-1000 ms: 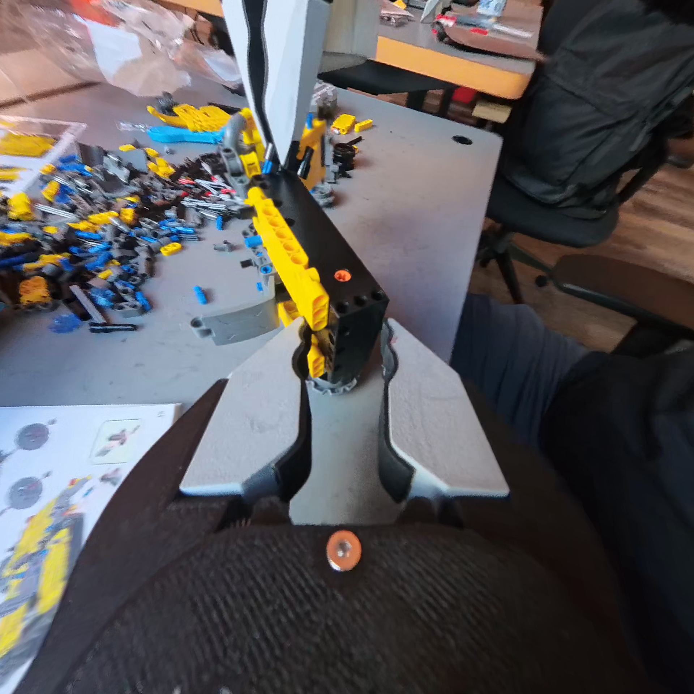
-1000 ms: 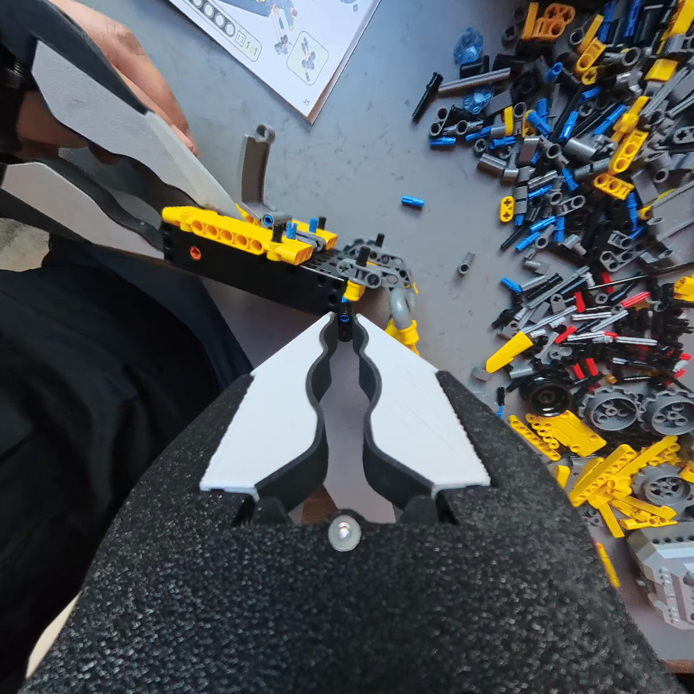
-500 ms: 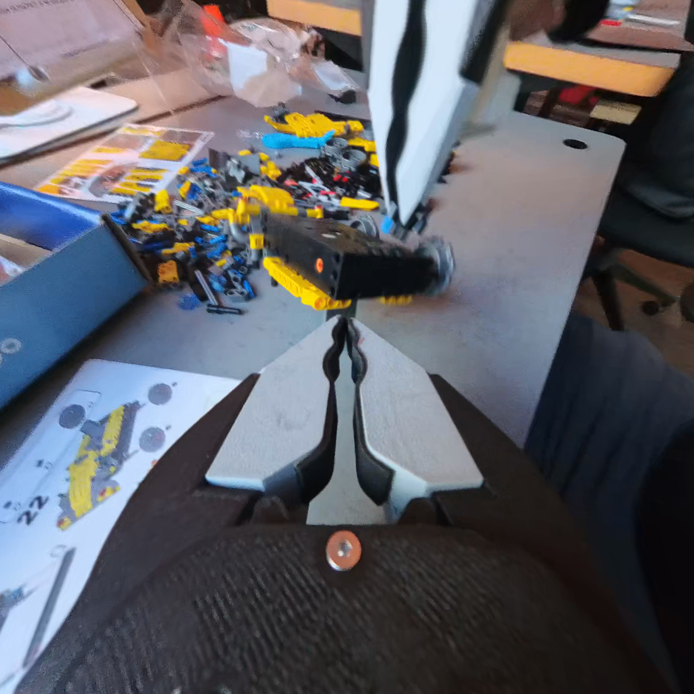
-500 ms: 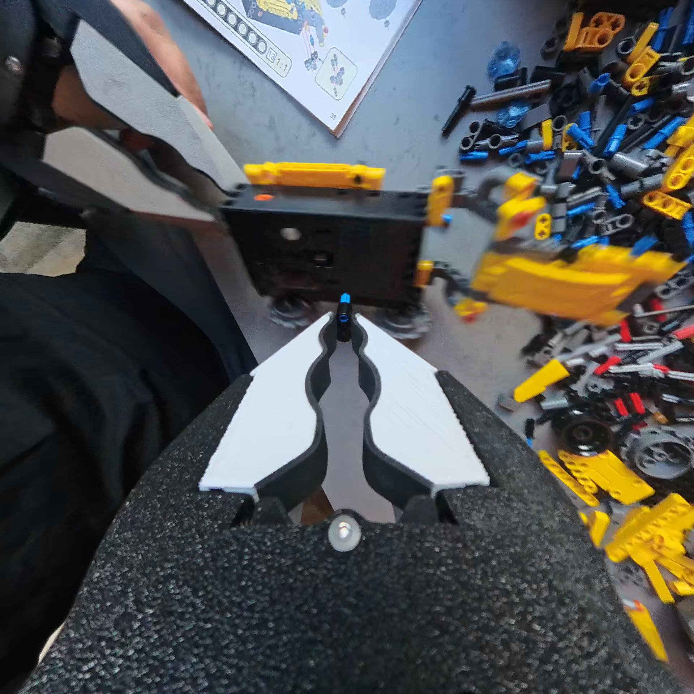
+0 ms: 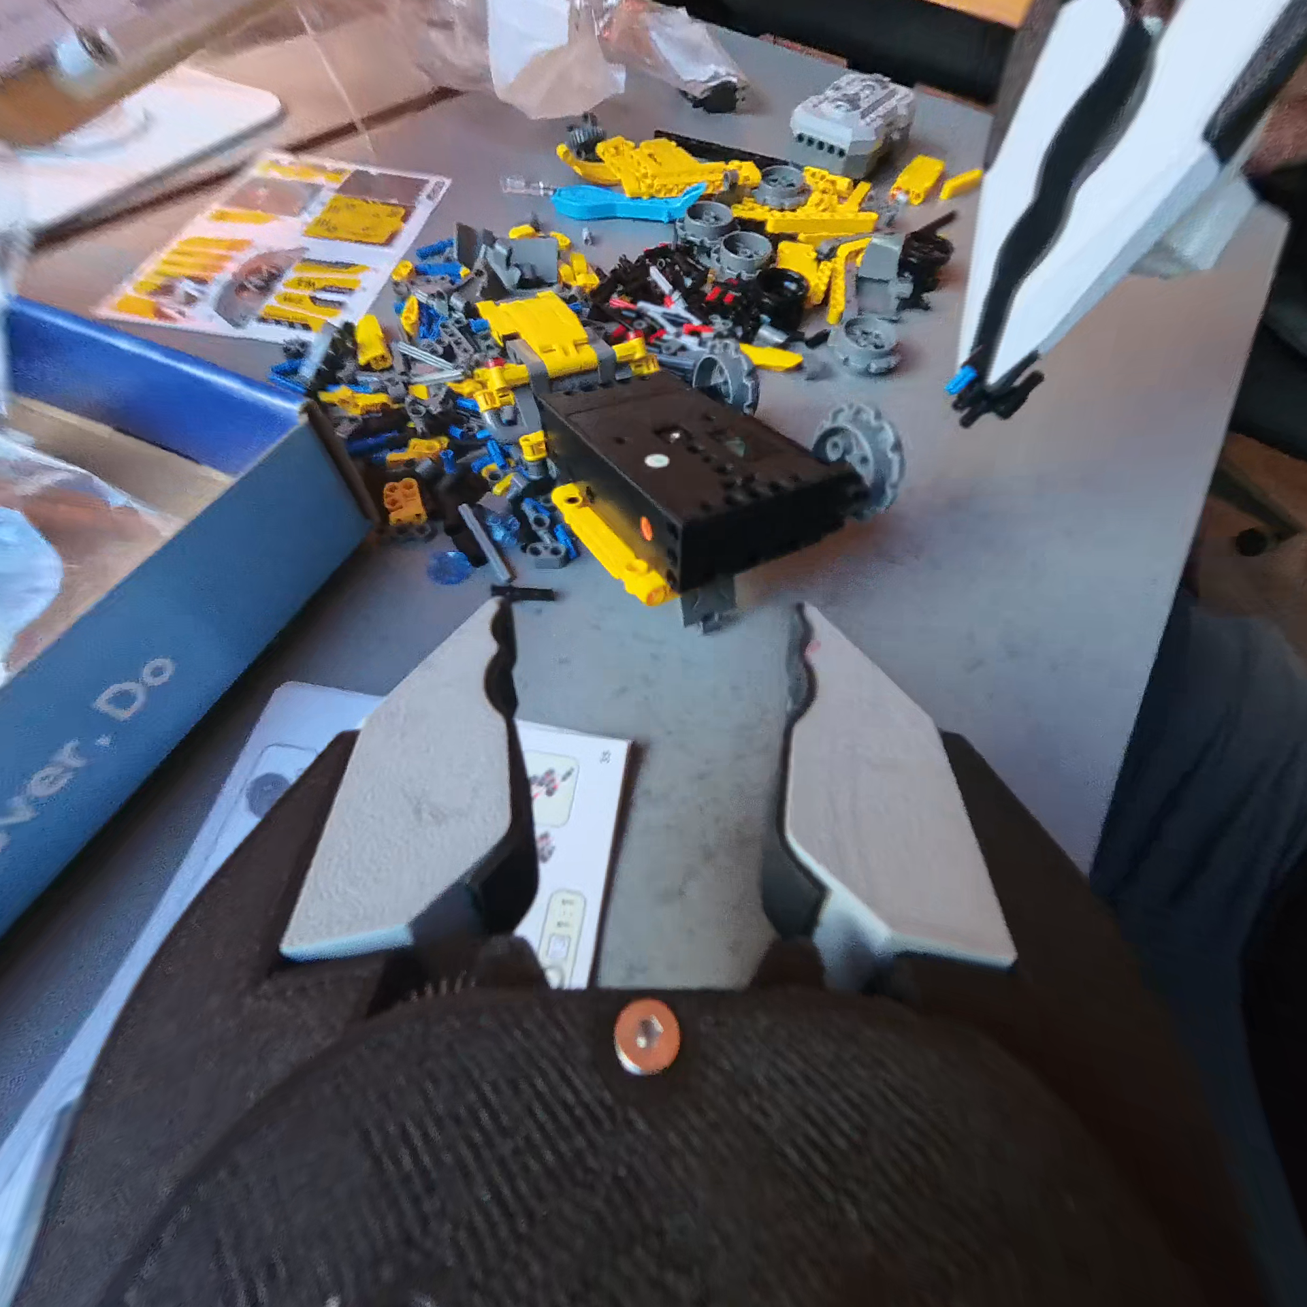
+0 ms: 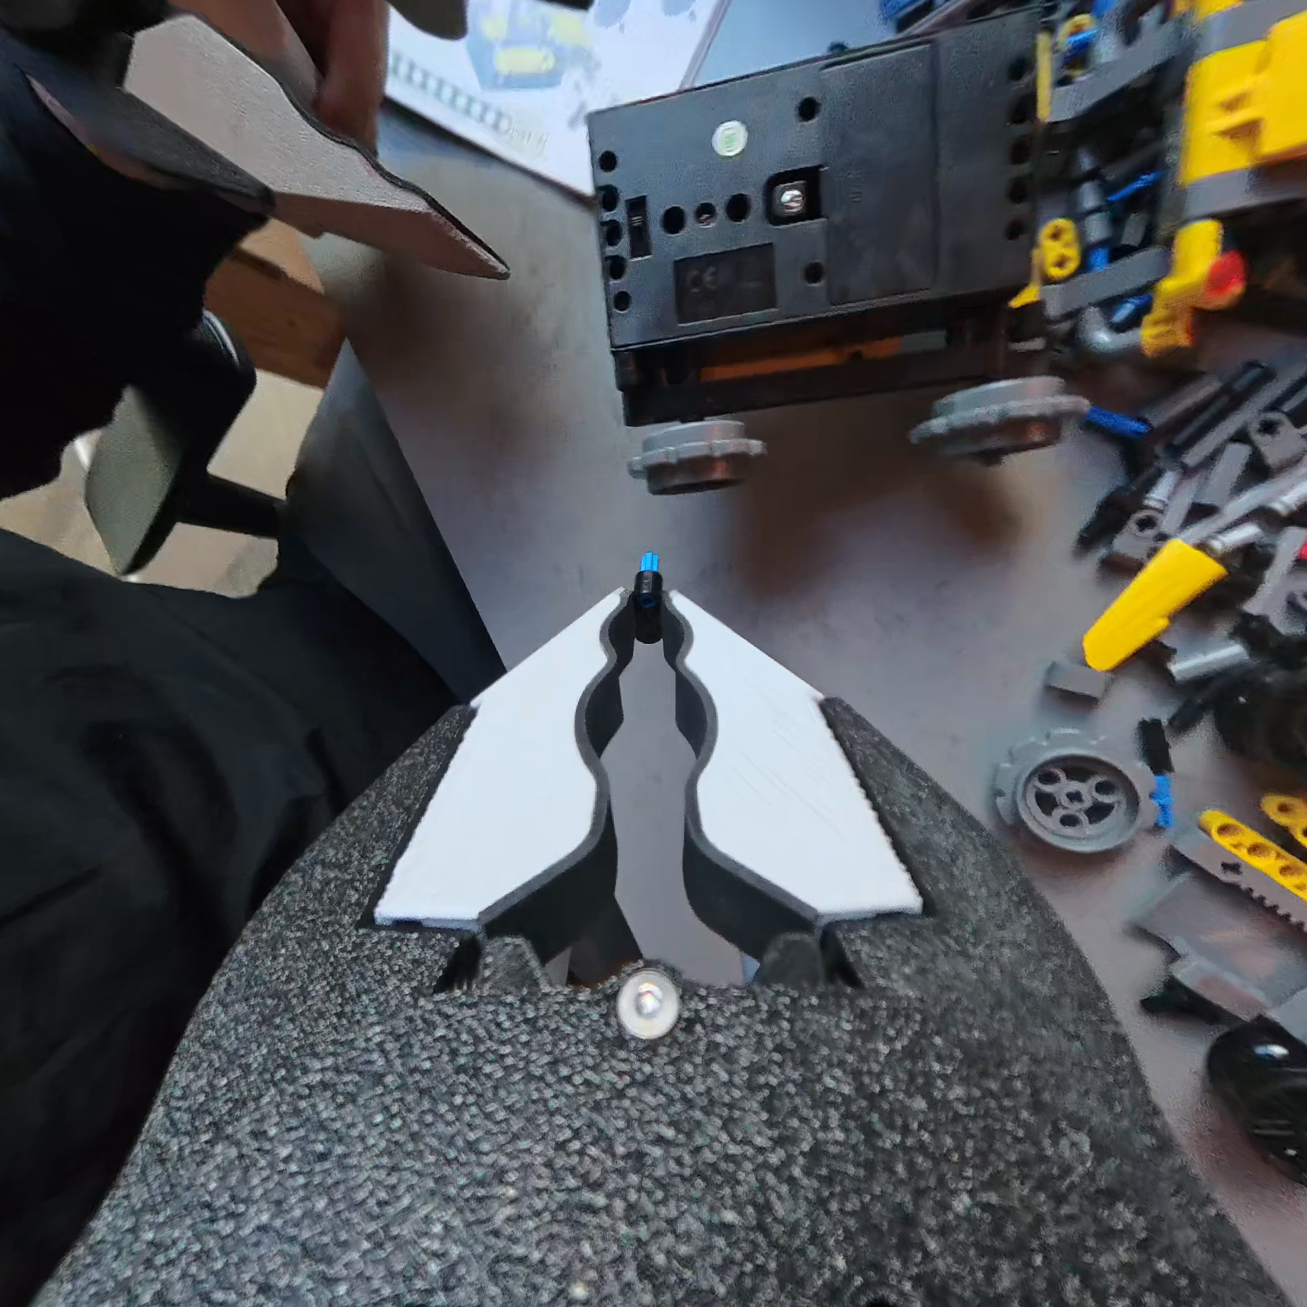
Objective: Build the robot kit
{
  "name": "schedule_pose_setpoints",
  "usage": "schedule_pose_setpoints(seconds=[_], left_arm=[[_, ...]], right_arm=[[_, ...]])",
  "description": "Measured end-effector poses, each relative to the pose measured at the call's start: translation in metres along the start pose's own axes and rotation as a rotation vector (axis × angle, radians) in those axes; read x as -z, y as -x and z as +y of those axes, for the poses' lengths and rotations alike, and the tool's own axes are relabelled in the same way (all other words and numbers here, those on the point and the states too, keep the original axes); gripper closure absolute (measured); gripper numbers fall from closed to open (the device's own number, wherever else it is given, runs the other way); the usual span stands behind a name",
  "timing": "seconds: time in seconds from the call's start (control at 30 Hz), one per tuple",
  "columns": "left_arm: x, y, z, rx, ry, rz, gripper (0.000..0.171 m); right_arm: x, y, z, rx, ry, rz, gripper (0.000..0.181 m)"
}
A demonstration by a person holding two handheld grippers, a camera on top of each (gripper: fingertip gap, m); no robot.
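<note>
A half-built brick vehicle with a black box body [image 5: 700, 488], yellow beams and grey wheels lies on the grey table [image 5: 990, 566]. My left gripper [image 5: 654, 619] is open and empty, just short of the model's near end. My right gripper [image 6: 647, 601] is shut on a small black and blue pin [image 6: 646, 597], held above the table a short way from the model [image 6: 778, 226]. It also shows in the left wrist view [image 5: 990, 396], high at the right, with the pin at its tip. The left gripper's finger [image 6: 318, 177] shows at upper left in the right wrist view.
A heap of loose yellow, blue, black and grey pieces [image 5: 636, 283] lies beyond the model. A blue box [image 5: 141, 601] stands at the left. An instruction booklet [image 5: 566, 813] lies under my left gripper; another sheet [image 5: 283, 247] lies farther back. The table edge [image 5: 1160, 636] runs close on the right.
My left gripper let go of the model, opened and drew back. The model now lies on the table, turned over. My right gripper still holds the pin and has moved off the model.
</note>
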State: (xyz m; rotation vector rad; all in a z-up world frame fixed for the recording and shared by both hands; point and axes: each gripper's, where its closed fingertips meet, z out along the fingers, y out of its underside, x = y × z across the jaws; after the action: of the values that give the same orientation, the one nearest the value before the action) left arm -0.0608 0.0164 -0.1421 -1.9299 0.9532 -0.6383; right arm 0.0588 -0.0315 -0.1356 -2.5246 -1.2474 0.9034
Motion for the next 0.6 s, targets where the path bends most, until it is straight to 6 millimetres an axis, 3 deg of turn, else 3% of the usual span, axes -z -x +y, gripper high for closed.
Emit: schedule_pose_setpoints(seconds=[0.13,0.27,0.43,0.53,0.6], left_arm=[[-0.017,-0.005,-0.012,0.262,0.009,0.115,0.083],[-0.016,-0.003,-0.015,0.553,0.013,0.172,0.079],[-0.005,-0.019,-0.018,0.841,-0.001,0.264,0.083],[-0.014,-0.018,-0.016,0.98,-0.004,0.257,0.088],[-0.022,-0.02,-0.016,1.029,-0.004,0.266,0.102]], right_arm=[[0.009,-0.015,0.003,-0.054,-0.121,0.005,0.174],[0.012,-0.013,0.009,-0.052,-0.216,-0.016,0.174],[0.013,-0.005,0.021,-0.004,-0.263,-0.051,0.174],[0.012,0.003,0.03,0.038,-0.268,-0.081,0.174],[0.012,0.01,0.036,0.072,-0.273,-0.099,0.174]])
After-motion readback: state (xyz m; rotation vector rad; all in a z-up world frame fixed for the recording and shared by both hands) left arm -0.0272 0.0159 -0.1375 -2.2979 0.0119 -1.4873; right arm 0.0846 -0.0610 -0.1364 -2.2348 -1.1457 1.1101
